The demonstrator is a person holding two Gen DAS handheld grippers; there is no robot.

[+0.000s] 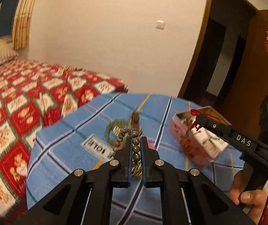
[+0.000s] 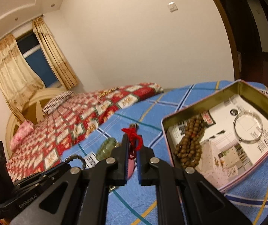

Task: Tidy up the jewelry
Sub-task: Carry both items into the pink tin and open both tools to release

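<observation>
Grey-brown beads sit between the fingers of our left gripper (image 1: 136,140), which is clamped on the dark bead bracelet (image 1: 126,131); the loop hangs out past the tips, left of the tin box (image 1: 195,140). Only the left wrist view shows this grip. It also shows a hand (image 1: 246,196) holding the right gripper (image 1: 199,117), whose tip is over the tin box.

From the right wrist view we see the right gripper (image 2: 133,140) squeezed tight on a red cord (image 2: 133,136). This view alone looks inside the tin box (image 2: 199,105): a string of brown wooden beads (image 2: 190,142) lies at the left side, and a silver bangle (image 2: 248,127) lies at the right side, both on printed paper. Left of the tin box, a green bangle (image 2: 105,148) rests on the blue checked cloth (image 2: 152,112).

Farther left of the tin box is a bed with a red and white quilt (image 2: 77,120). Behind it hang yellow curtains (image 2: 12,71) by a dark window. A cream wall with a switch (image 2: 172,6) is behind the tin box.
</observation>
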